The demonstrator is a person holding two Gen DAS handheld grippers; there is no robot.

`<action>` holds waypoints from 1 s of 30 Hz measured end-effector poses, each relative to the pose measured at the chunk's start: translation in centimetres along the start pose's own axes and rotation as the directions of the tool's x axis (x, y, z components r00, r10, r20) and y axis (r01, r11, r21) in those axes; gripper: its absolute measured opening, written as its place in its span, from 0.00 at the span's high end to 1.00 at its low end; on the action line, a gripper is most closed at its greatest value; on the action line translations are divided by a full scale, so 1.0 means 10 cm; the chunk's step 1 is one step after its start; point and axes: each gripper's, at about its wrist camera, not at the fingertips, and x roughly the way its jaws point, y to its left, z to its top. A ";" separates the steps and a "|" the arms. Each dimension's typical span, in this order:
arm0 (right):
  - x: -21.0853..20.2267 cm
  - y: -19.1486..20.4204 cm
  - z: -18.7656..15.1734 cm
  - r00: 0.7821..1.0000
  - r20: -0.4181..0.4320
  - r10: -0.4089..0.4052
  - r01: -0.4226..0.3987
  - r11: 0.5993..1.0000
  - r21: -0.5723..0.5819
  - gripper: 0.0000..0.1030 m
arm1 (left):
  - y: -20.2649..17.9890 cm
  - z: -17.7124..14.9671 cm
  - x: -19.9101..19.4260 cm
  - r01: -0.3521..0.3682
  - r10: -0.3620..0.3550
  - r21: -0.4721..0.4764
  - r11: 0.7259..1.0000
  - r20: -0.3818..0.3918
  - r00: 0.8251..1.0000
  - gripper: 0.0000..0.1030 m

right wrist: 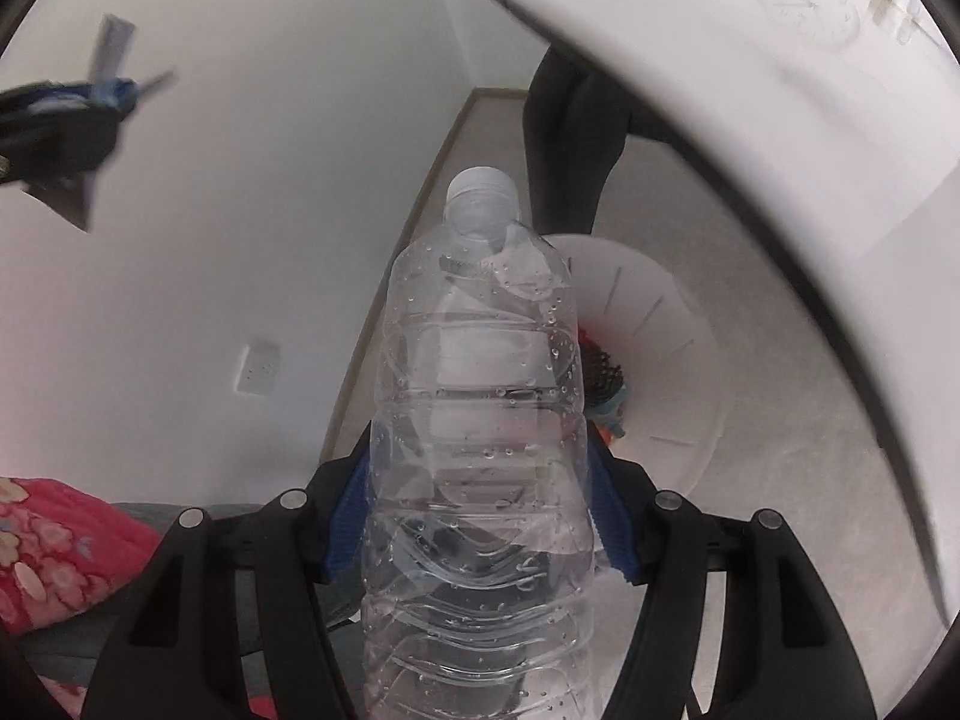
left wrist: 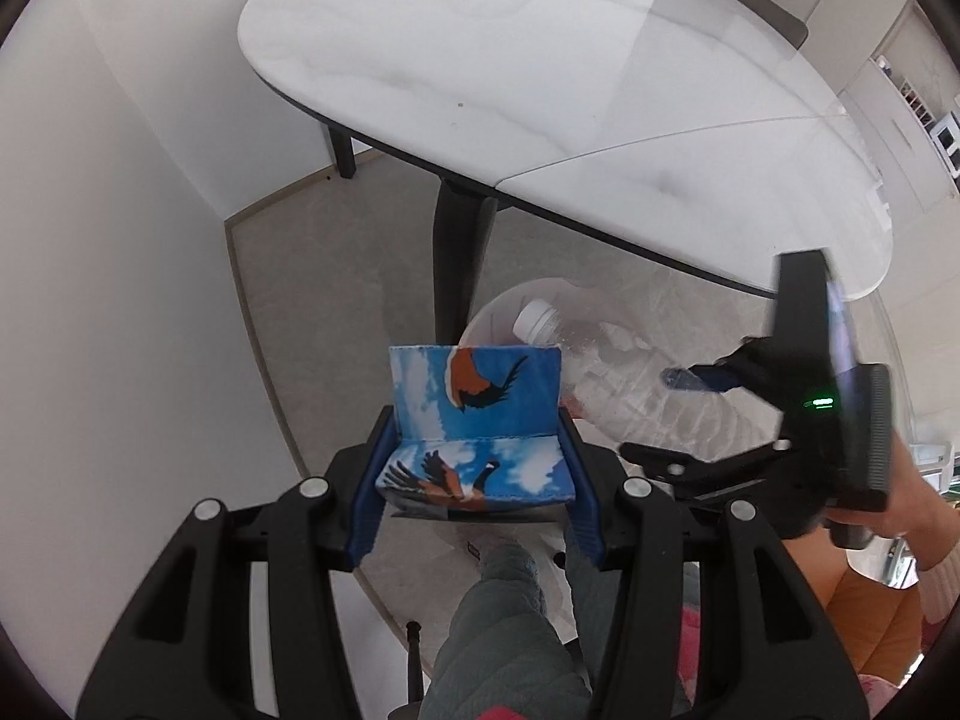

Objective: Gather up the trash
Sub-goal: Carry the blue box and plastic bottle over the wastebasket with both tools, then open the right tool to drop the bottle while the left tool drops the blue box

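Nearest: left tongs [left wrist: 477, 420] clenched on a folded blue bird-print carton [left wrist: 480, 387], both pads flat against its sides, carton upright and square to the jaws.

Right tongs [right wrist: 480, 438] carry a clear plastic bottle [right wrist: 480, 360], cap pointing away and downward. Pads lie along both flanks. No dent shows in the plastic, so I cannot tell whether they press or merely cradle it.

Beyond the cap: white round bin [right wrist: 654, 324] on the floor [right wrist: 780, 480], tucked beside the dark leg of the counter [left wrist: 540, 90]. Some coloured scraps [right wrist: 606, 387] already lie inside. In the right view the bottle's neck lines up with the bin's near rim rather than its middle.

Judgement: the step is dropping the bottle in. It would be best to carry it further over the mouth and let go only when the cap is clearly inside the rim. A light bottle may bounce off the edge. The carton would follow, with the left tongs held clear meanwhile.
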 end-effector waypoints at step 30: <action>-1.87 -0.20 -0.45 0.930 0.341 -0.140 0.038 0.957 0.287 0.17 | -0.73 0.02 0.58 0.104 -0.078 0.217 0.971 -0.126 0.989 0.48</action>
